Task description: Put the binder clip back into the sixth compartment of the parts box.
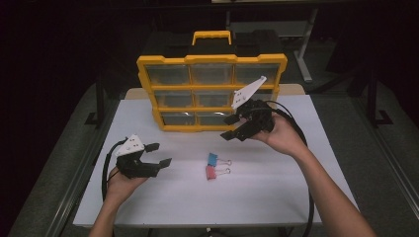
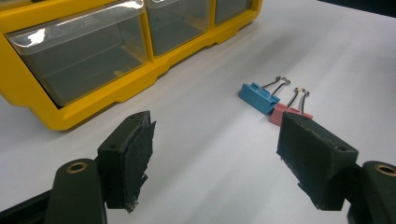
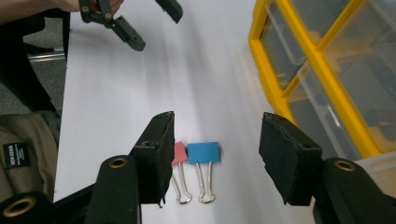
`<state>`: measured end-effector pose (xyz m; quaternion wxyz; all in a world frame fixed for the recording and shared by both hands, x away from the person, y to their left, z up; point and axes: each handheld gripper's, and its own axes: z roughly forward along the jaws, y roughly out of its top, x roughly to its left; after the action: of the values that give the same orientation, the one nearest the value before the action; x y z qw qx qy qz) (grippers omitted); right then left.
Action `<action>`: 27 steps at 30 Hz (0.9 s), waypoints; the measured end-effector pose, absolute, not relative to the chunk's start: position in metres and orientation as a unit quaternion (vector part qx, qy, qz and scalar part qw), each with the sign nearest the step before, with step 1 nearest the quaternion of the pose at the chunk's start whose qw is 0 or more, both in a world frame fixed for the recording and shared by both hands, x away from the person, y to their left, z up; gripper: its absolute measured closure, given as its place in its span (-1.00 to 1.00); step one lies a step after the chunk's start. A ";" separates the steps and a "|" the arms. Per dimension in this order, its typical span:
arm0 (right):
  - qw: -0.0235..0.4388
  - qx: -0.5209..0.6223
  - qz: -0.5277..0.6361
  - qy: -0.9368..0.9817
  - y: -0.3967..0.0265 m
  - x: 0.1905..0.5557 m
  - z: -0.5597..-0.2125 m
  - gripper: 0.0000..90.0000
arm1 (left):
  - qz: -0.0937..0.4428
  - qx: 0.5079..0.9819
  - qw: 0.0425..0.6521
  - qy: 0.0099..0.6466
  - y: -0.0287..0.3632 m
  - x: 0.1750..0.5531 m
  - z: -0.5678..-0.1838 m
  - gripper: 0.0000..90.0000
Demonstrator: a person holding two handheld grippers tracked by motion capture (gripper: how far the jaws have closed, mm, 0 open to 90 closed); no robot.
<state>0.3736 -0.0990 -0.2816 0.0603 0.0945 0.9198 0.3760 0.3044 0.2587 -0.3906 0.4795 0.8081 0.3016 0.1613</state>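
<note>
White table [image 1: 276, 197] in the high view: left gripper [image 1: 159, 154] rests low, jaws wide and empty; right gripper [image 1: 230, 127] is raised before the yellow organizer [image 1: 212, 59]. Left gripper view: blue clip [image 2: 258, 97] and pink clip [image 2: 280, 112] lie side by side ahead. Right gripper view: parted, empty jaws hover above both clips.

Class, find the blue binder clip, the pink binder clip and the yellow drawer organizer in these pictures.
blue binder clip [image 3: 203, 152], right gripper view, on its blue body.
pink binder clip [image 1: 210, 172], high view, on its pink body.
yellow drawer organizer [image 1: 211, 59], high view, on its top frame.
</note>
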 end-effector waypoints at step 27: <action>0.033 0.091 0.355 0.930 -0.078 0.351 -0.341 -0.14 | 0.162 0.809 0.478 0.300 0.259 0.305 -0.391 -0.41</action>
<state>0.3514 -0.0779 -0.3412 0.0331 0.0906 0.9298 0.3551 0.3045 0.2591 -0.3909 0.4783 0.8093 0.3000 0.1620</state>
